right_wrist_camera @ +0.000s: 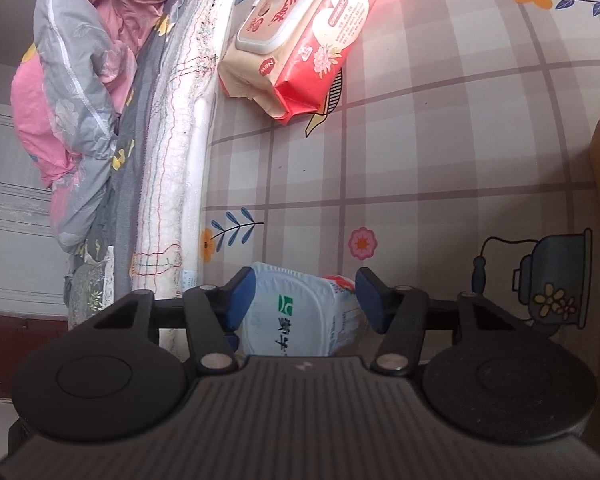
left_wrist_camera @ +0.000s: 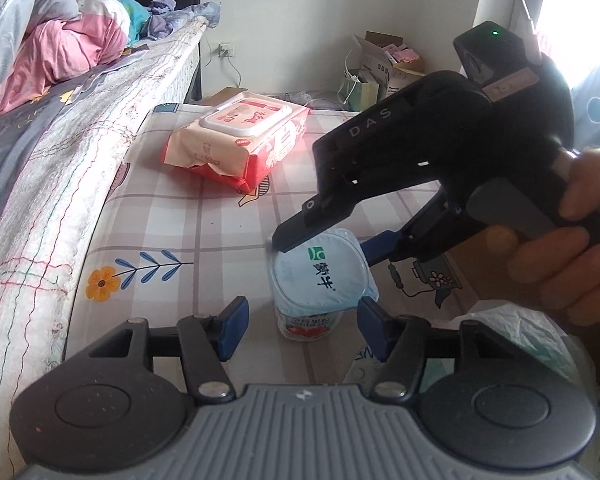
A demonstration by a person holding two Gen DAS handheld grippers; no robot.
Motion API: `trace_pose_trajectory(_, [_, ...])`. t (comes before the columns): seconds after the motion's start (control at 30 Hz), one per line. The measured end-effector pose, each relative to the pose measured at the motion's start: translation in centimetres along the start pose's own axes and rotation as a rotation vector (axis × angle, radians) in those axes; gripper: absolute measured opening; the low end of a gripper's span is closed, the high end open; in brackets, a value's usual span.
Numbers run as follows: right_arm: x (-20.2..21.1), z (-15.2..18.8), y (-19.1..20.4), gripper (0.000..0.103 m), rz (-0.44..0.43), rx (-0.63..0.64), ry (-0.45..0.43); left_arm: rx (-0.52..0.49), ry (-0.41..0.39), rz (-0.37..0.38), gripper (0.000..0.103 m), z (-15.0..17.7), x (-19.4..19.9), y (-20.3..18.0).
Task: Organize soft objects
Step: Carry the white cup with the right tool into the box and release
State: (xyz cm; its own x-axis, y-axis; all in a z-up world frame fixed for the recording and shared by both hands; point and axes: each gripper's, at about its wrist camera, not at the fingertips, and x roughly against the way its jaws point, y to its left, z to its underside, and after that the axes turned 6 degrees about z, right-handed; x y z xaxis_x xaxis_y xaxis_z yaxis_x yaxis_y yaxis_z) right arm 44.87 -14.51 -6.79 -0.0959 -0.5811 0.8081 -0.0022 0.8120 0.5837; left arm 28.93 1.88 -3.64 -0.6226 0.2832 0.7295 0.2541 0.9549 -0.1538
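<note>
A yogurt cup (left_wrist_camera: 318, 280) with a pale blue foil lid stands upright on the checked tablecloth (left_wrist_camera: 204, 224). My right gripper (left_wrist_camera: 320, 246) reaches over it from the right, one finger at the far rim and one at the right side; in the right wrist view the cup (right_wrist_camera: 296, 312) sits between its blue pads, which stand at the cup's sides. My left gripper (left_wrist_camera: 300, 320) is open just in front of the cup, one pad on each side, apart from it. A red and cream wet-wipes pack (left_wrist_camera: 240, 140) lies farther back; it also shows in the right wrist view (right_wrist_camera: 304, 36).
A mattress edge (left_wrist_camera: 60, 184) with pink and grey bedding (left_wrist_camera: 40, 40) runs along the left. A crumpled plastic bag (left_wrist_camera: 512, 336) lies at the lower right. Cardboard boxes (left_wrist_camera: 388, 64) stand by the far wall.
</note>
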Motion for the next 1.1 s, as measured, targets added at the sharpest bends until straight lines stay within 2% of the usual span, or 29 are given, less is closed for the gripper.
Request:
trace_pose_trajectory(0.13, [-0.1,0.1,-0.1,0.052,-0.012,-0.008,0.009,-0.044,0.027,0.031,0.061,-0.2,-1.0,-0.9])
trace_pose_trajectory(0.33, [0.0,0.3,-0.8,0.052,-0.034,-0.028,0.021,-0.081,0.043,0.001,0.061,-0.2,-2.0,-1.6])
trace_pose_trajectory(0.53, [0.1,0.5,-0.4,0.045,-0.029,0.005,-0.004,-0.049,0.035,-0.043,0.046,-0.8,-2.4,-0.9])
trace_pose_trajectory(0.7, [0.6,0.7,-0.2,0.038,-0.027,0.020,-0.020,-0.035,0.017,-0.023,0.041,-1.1,-1.6,-0.9])
trace_pose_trajectory(0.97, [2.0,1.5,0.7,0.037,-0.035,0.046,-0.047,-0.038,-0.017,-0.026,0.041,-1.4,0.5,-1.7])
trace_pose_trajectory(1.1, [4.6,2.6,1.5,0.037,-0.057,0.066,-0.078,-0.045,-0.057,-0.023,0.041,-1.8,3.1,-2.8])
